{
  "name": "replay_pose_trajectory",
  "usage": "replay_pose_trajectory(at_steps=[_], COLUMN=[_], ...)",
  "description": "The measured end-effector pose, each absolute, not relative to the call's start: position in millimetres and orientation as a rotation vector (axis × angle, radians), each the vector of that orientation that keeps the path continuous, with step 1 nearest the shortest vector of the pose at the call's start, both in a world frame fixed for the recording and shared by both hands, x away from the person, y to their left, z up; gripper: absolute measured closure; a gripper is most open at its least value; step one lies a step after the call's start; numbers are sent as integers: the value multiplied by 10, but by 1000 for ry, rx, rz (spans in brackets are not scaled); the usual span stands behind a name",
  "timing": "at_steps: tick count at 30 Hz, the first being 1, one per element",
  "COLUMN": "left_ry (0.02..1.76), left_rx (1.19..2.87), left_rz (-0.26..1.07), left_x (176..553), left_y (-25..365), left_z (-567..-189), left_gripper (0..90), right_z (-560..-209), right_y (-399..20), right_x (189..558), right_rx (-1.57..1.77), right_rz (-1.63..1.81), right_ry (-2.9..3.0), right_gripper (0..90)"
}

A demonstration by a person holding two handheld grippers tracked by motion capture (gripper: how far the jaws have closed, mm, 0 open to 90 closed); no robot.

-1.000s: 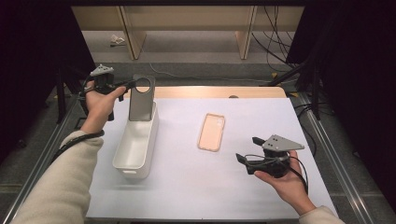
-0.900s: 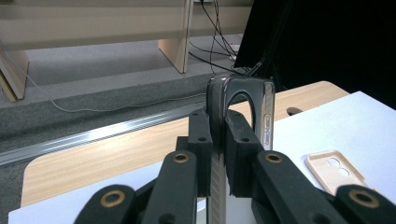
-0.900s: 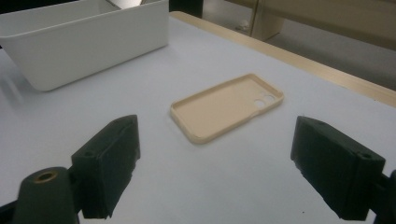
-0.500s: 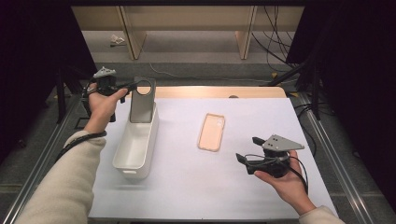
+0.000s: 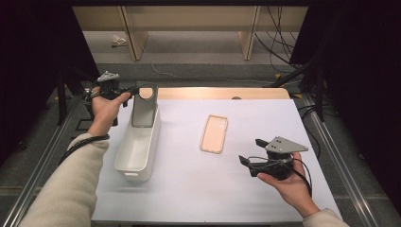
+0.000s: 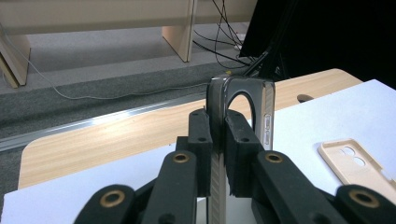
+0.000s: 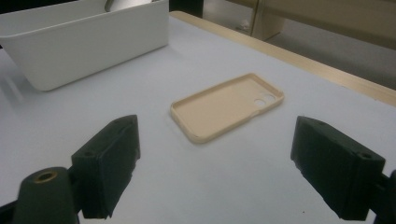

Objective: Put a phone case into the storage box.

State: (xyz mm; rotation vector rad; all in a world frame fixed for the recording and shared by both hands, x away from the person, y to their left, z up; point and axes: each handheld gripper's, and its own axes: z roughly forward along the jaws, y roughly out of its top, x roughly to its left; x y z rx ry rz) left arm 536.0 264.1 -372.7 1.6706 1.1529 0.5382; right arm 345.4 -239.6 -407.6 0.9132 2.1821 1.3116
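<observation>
So the left gripper (image 5: pixel 134 90) is clamped on the top edge of a dark phone case (image 5: pixel 143 108), holding it upright over the far end of the white bin (image 5: pixel 137 151) near the table's far-left corner, probably to drop it in. I can't see anything else in the bin. The right gripper (image 7: pixel 215 172) sits wide open by the near-right edge, aimed at the beige phone case (image 5: pixel 214 133) lying flat mid-table.

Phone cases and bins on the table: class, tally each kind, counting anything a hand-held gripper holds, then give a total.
Phone cases: 2, a grey phone case held upright by the left hand-held gripper, a beige phone case lying flat
White bin: 1
Total: 3
</observation>
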Motion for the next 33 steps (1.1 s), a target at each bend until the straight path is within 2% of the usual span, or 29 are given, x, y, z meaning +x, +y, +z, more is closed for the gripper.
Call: replay_pose_trajectory(at_steps=[33], left_ry=[1191], left_rx=[1677], left_rz=[525], left_x=[5389], left_y=[2659], left_z=[-3926], left_gripper=[816], right_z=[-4074], right_y=[-2398], right_x=[3453], right_rx=[912], right_rz=[1312], right_ry=[2179], right_gripper=[166])
